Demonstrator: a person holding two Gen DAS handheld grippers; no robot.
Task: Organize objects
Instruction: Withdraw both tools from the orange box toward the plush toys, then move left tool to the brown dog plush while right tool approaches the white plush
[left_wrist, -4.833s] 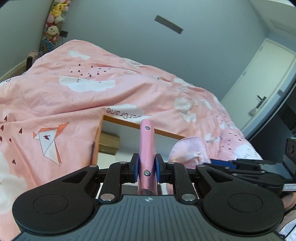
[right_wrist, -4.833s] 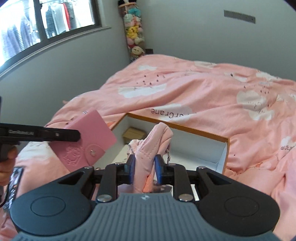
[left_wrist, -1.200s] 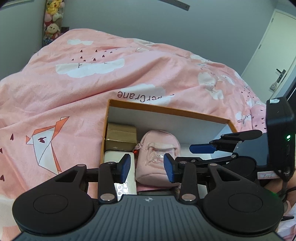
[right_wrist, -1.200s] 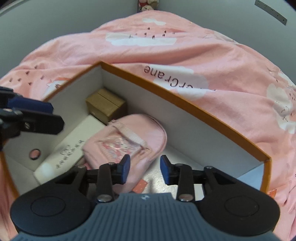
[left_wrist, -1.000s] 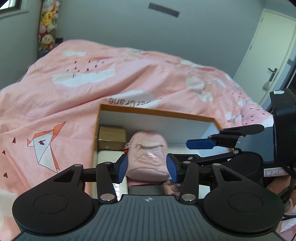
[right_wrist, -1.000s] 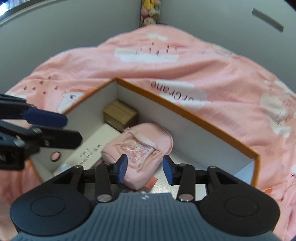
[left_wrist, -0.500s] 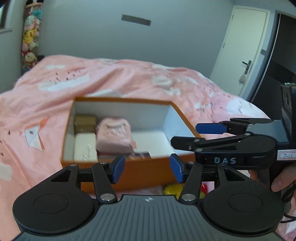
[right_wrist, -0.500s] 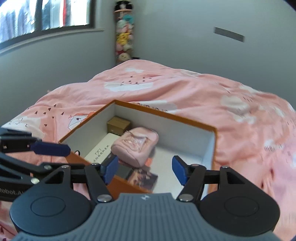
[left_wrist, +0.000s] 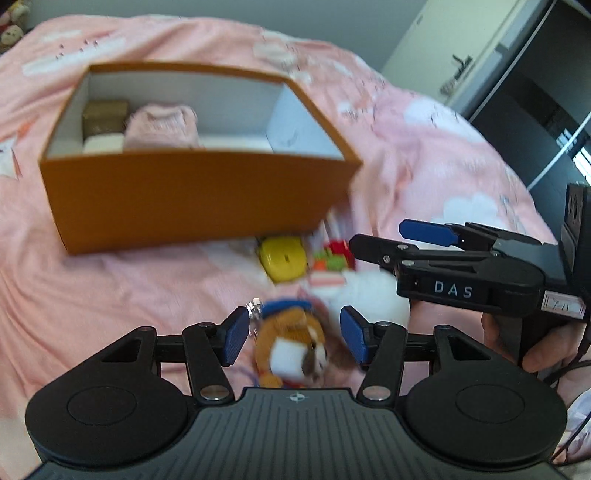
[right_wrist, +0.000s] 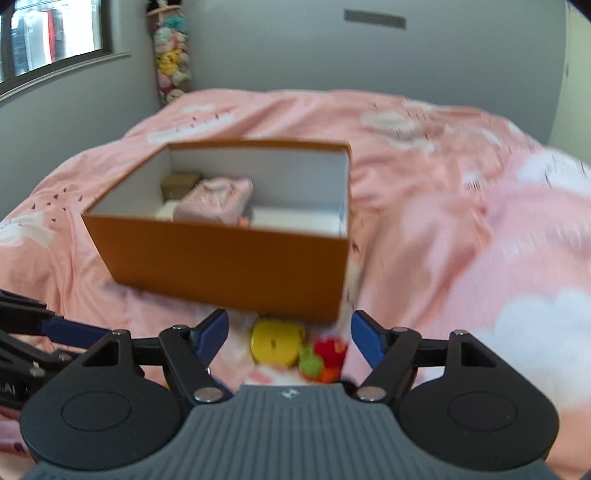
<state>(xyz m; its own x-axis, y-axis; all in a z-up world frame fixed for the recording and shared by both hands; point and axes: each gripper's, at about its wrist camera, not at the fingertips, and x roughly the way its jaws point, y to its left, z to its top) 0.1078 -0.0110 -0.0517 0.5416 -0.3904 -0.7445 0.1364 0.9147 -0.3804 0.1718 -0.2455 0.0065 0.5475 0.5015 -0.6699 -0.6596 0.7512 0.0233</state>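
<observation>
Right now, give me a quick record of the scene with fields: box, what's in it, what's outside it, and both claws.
box: orange box, open top, on pink bedspread
inside: pink backpack, brown carton, white item, partly hidden
outside, in front: yellow round toy, red-green toy, brown plush, white plush
left claw: open, straddling brown plush, not gripping
right claw: open, empty, above yellow toy

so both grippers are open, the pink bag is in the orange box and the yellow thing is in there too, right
Not quite. The yellow thing is not in the orange box; it lies outside on the bedspread, in front of the box's near wall, as both wrist views show. The rest holds: the pink bag is inside the box, and the left gripper and right gripper are both open.
</observation>
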